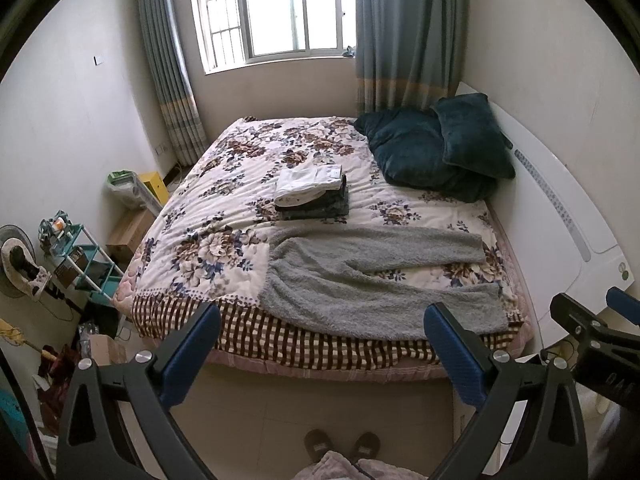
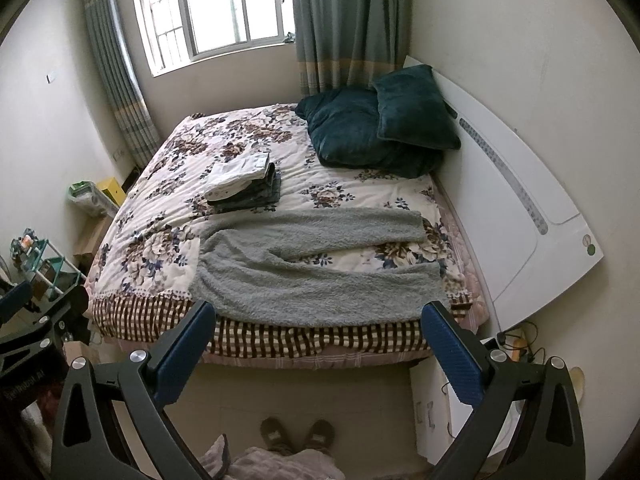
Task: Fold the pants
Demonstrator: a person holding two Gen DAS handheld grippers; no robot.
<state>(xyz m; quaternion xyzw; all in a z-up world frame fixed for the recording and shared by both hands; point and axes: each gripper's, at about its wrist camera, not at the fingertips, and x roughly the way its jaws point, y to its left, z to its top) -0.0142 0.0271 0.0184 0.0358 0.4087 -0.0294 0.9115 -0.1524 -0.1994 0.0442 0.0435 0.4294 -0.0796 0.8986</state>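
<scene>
Grey fleece pants (image 1: 360, 280) lie spread flat on the near part of the bed, waist to the left, both legs running right with a gap between them. They also show in the right wrist view (image 2: 304, 276). My left gripper (image 1: 322, 316) is open and empty, held in the air in front of the bed's near edge. My right gripper (image 2: 318, 316) is open and empty, at about the same height and distance. Its fingers show at the right edge of the left wrist view (image 1: 580, 320).
A stack of folded clothes (image 1: 312, 192) sits mid-bed on the floral quilt (image 1: 208, 216). Two dark teal pillows (image 1: 436, 148) lie at the far right by the white headboard (image 1: 560, 216). Shelves and boxes (image 1: 80, 256) crowd the left floor. The person's slippers (image 1: 342, 446) stand below.
</scene>
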